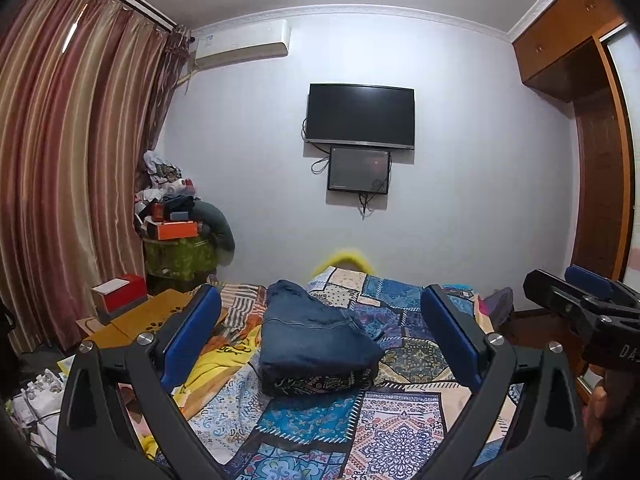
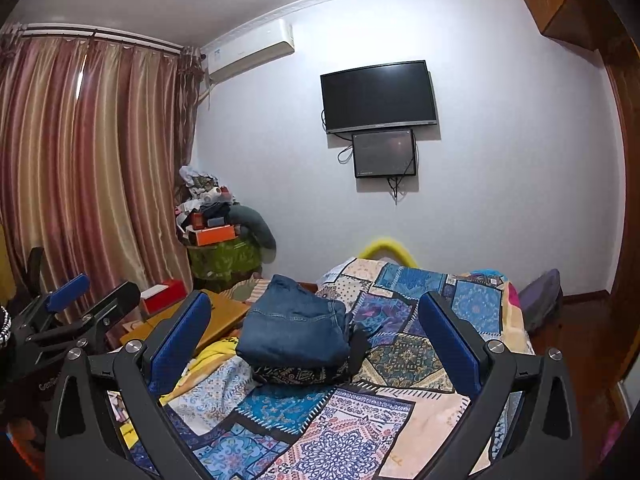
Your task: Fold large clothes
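A folded pair of blue jeans (image 1: 316, 330) lies on top of a dark patterned folded cloth (image 1: 320, 382) on the patchwork bedspread (image 1: 400, 420). My left gripper (image 1: 320, 328) is open and empty, raised above the bed, with the stack seen between its blue pads. My right gripper (image 2: 316, 332) is also open and empty, raised above the bed with the jeans (image 2: 294, 326) ahead. The right gripper (image 1: 580, 304) shows at the right edge of the left wrist view. The left gripper (image 2: 80, 300) shows at the left edge of the right wrist view.
A wooden bedside table (image 1: 152, 312) with a red box (image 1: 120, 290) stands left of the bed. A cluttered stand (image 1: 176, 220) is in the corner by the curtains (image 1: 60, 180). A TV (image 1: 360, 116) hangs on the wall. A wardrobe (image 1: 592, 160) stands at right.
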{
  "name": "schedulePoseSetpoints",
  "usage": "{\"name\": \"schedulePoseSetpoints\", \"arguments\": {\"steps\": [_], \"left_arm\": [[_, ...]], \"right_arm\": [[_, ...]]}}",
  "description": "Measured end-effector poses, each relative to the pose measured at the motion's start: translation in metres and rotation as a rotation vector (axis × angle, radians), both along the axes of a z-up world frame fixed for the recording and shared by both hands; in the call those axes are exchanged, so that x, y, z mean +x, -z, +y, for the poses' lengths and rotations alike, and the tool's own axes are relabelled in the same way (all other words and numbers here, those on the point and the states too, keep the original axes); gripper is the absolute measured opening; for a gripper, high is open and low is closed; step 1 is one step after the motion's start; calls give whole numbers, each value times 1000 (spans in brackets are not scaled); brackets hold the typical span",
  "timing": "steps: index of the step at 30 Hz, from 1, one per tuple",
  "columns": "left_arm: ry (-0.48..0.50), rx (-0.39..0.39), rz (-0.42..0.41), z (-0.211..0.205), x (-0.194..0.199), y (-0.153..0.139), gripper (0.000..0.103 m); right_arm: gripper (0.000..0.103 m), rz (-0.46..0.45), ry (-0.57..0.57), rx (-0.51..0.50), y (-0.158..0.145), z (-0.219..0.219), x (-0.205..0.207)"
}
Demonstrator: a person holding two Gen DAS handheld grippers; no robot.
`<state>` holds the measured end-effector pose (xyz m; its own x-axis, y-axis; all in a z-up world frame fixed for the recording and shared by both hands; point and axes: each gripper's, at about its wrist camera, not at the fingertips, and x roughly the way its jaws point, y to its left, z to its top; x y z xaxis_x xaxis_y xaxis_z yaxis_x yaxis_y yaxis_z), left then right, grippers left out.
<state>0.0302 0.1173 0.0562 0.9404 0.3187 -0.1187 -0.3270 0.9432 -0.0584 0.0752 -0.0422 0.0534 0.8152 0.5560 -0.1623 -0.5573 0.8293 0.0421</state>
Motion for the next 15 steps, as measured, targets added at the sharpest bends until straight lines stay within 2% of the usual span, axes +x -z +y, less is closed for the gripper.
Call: {"name": "schedulePoseSetpoints", "arguments": {"steps": [15], "left_arm": [[40,-2,15,0,1,-1,100]], "right_arm": [[103,-2,10,2,-4,-1,-1]]}}
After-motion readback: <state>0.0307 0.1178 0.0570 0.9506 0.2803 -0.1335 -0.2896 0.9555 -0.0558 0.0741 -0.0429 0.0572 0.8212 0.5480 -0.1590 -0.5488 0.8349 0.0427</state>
